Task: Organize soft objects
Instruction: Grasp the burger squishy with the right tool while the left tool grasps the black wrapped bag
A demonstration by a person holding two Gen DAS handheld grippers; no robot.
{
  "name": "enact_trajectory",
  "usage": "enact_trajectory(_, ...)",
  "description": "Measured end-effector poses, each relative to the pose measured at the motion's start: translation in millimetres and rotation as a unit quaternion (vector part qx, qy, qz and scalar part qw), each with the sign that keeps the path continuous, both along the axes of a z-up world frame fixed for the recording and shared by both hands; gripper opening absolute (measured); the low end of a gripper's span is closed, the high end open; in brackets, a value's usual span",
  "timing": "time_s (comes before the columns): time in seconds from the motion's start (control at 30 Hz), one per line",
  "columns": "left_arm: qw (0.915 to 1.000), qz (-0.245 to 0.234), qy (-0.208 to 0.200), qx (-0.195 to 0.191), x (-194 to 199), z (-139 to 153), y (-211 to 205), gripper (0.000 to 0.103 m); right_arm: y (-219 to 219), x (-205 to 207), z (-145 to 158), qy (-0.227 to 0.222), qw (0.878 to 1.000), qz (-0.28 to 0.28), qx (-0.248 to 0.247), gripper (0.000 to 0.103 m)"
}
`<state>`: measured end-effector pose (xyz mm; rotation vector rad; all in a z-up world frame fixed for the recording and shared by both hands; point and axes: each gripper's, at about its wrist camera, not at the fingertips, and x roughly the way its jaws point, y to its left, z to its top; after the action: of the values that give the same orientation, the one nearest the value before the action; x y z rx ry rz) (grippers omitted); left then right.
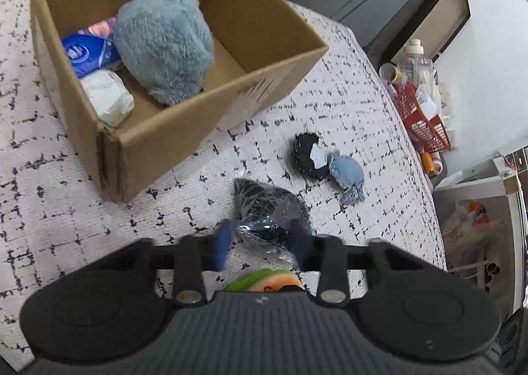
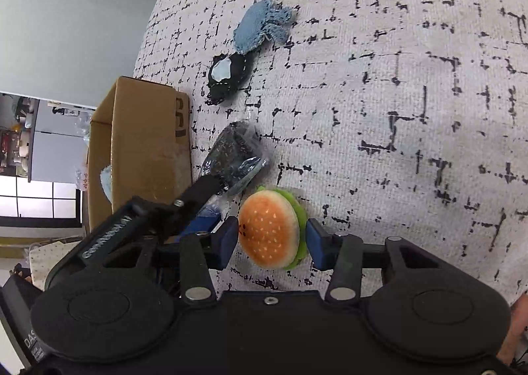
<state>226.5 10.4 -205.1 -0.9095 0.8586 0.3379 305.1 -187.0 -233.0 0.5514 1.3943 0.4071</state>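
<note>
Nearest the right-hand camera sits a plush burger (image 2: 269,229), bun up on the speckled white bed cover (image 2: 396,94), with the right claw (image 2: 272,238) straddling it: one blue pad touches the bun's left edge, the other sits just beside the green lettuce rim, so I cannot tell whether it is truly pinched. Just beyond the burger lies a dark bundle in clear plastic wrap (image 1: 267,210), and the left claw (image 1: 260,243) has its blue fingers (image 1: 222,243) narrowed around the near end of that wrap, seemingly touching it on both sides. Further from the burger, past the bundle, a small black pouch with a pale patch (image 1: 308,155) lies touching a frayed denim pouch (image 1: 348,175). Beyond all these stands an open cardboard box (image 1: 211,117) on the cover; inside it are a fluffy grey-blue plush (image 1: 163,41), a blue tissue pack (image 1: 87,53) and a white wrapped bundle (image 1: 107,96)
</note>
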Motion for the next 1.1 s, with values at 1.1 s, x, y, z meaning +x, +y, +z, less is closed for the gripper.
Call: enact_trajectory(1.1, 0.9982, -0.009, -0.023, 0.055, -15.0, 42.4, -14.3, 0.008, -7.0, -13.0, 29.0, -0.105, 0.991, 0.002, -0.079, 0.017)
